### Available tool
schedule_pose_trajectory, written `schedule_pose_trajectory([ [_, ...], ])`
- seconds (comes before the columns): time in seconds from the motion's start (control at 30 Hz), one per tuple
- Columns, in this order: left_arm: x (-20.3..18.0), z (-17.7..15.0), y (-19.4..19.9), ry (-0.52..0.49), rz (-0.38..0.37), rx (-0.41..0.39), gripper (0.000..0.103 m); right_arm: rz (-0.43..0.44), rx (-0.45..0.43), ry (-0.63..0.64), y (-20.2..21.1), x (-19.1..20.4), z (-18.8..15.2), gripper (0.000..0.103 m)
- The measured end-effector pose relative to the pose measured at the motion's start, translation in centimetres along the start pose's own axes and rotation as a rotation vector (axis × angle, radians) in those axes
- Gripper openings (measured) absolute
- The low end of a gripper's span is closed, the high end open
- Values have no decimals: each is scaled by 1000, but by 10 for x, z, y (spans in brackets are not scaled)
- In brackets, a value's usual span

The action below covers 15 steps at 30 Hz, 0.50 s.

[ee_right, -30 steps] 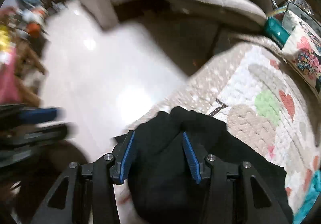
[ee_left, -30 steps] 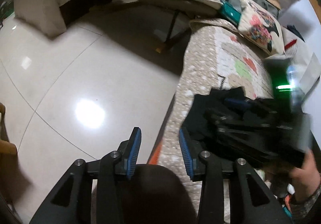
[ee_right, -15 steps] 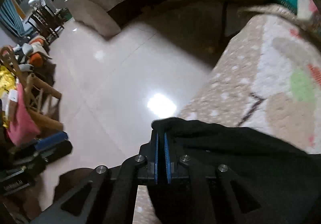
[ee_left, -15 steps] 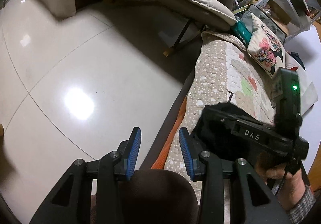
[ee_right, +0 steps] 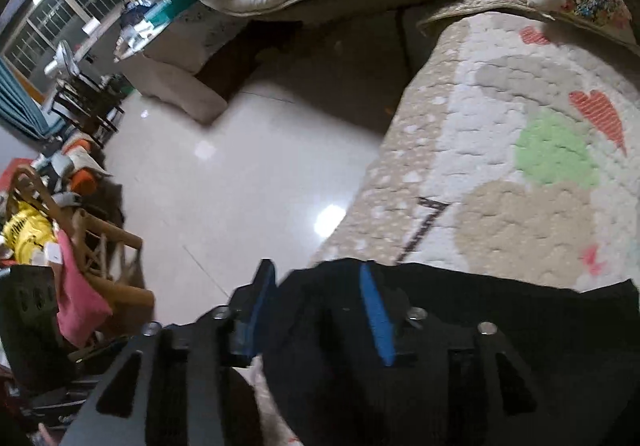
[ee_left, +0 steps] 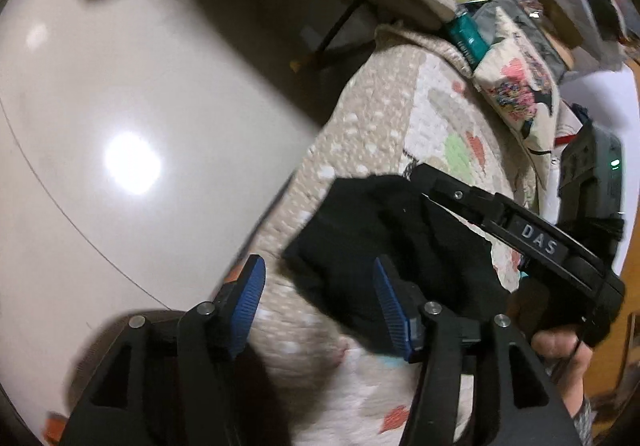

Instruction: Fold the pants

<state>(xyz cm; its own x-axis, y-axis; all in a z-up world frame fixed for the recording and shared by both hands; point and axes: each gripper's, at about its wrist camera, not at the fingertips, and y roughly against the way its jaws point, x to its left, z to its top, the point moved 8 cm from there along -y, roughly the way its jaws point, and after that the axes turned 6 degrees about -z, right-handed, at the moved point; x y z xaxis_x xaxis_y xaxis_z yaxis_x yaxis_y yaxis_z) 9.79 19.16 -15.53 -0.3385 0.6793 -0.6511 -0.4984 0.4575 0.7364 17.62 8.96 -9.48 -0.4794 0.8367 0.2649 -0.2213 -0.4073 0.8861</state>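
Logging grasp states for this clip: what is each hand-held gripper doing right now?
Left hand-held gripper: open, holding nothing, at the edge of the black pants.
Right hand-held gripper: open, straddling the pants' edge, not clamped.

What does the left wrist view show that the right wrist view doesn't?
Only the left wrist view shows the right hand-held gripper from outside, over the black pants, plus the hand holding it. Only the right wrist view shows the wooden chair and window. Both show the pants, the patterned quilt and the tile floor.
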Motion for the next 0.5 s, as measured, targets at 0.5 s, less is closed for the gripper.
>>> schedule_pose_trajectory([
  [0.5,6,-14,-59,23,88,-49,69,-231,208,459,-85,37,-10,69],
])
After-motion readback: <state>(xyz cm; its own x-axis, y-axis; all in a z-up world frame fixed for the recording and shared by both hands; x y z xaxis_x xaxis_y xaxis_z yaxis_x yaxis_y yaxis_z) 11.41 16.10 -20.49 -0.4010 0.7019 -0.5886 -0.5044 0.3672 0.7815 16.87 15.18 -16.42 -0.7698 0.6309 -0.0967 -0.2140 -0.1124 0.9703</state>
